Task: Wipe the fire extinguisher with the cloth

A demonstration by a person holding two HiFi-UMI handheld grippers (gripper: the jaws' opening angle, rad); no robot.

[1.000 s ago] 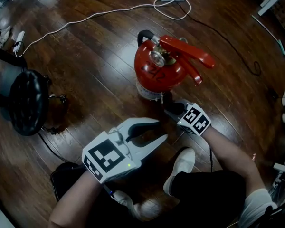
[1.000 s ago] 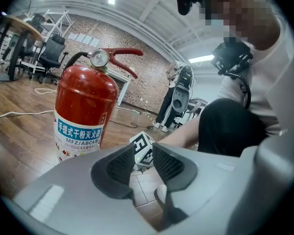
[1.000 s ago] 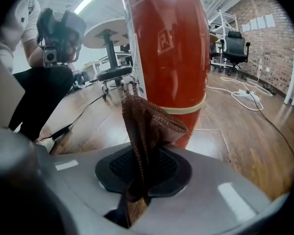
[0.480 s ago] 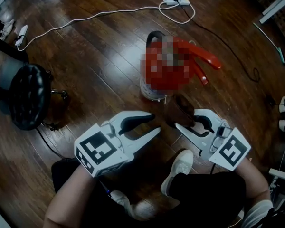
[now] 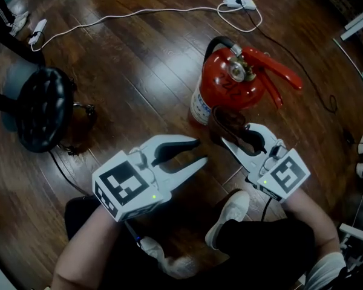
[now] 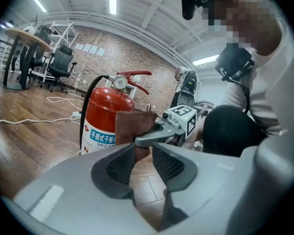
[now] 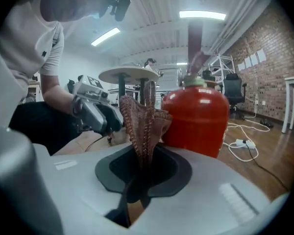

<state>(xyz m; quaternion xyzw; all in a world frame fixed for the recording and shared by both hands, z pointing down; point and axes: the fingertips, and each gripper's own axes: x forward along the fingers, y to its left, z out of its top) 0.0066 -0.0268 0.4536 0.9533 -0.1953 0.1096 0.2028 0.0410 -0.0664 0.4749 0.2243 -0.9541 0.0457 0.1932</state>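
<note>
Head view, far left: a black round stool stands on the dark wood floor. A white cable runs across the floor behind it to a power strip at the top edge.

Left of centre: my left gripper hangs low over the floor, pointing right and a little away from me. In its own view the two jaws stand apart with nothing between the pads. Floorboards show through the gap, and the extinguisher and cloth lie beyond the tips.

Centre right: the fire extinguisher stands upright on the floor. It has a red body, a black hose looping over the top, a gauge at the neck, red levers pointing right and a white and blue label low on its side.

Just on my side of it is the brown cloth, bunched and standing up out of the right gripper. The right gripper view shows the jaws closed tight on the cloth's lower folds, with the rest fanning upward. The cloth is just beside the red body, and I cannot tell whether it touches.

Lower right: a white shoe rests on the floor below the right gripper.
</note>
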